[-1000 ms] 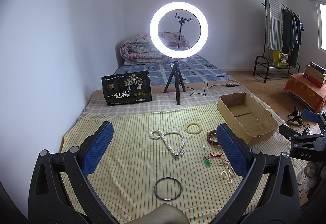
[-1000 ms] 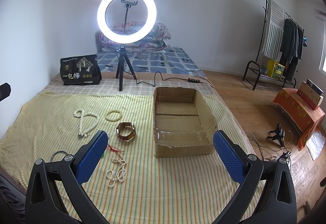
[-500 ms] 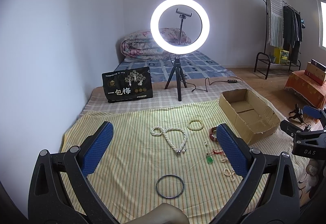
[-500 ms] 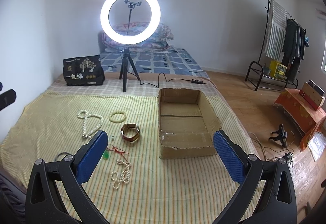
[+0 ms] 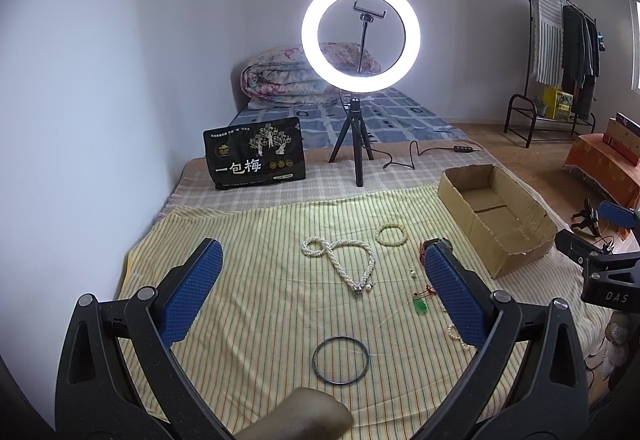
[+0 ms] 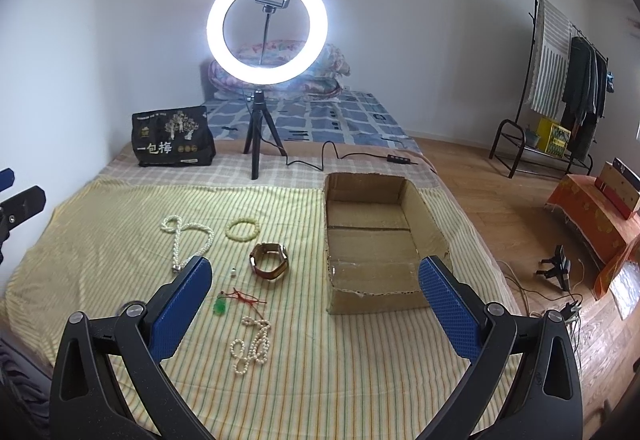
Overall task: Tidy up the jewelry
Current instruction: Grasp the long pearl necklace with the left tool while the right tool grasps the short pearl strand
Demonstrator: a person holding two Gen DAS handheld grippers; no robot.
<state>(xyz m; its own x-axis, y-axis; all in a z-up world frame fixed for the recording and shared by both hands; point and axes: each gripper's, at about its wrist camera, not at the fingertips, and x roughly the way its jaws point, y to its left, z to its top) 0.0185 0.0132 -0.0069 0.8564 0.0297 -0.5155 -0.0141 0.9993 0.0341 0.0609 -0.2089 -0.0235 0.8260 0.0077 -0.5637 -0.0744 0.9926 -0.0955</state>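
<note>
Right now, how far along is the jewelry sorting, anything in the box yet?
Nothing looks done: the cardboard box is empty. Nothing is in hand; the left gripper and right gripper are both open, above the cloth. Still left on the striped cloth: pearl necklace, bead bracelet, watch, green pendant, small bead strand and dark bangle.

On the yellow striped cloth [image 6: 360,368], a white bead necklace [image 5: 340,260] lies looped near the middle, a pale bead bracelet [image 6: 242,229] just beyond it. A brown watch [image 6: 269,260] stands on edge nearer the open, empty cardboard box [image 6: 380,240] at the right edge. A green pendant on red cord [image 6: 230,300], a smaller white bead strand [image 6: 252,344] and a dark thin bangle [image 5: 340,360] lie toward the near edge.
</note>
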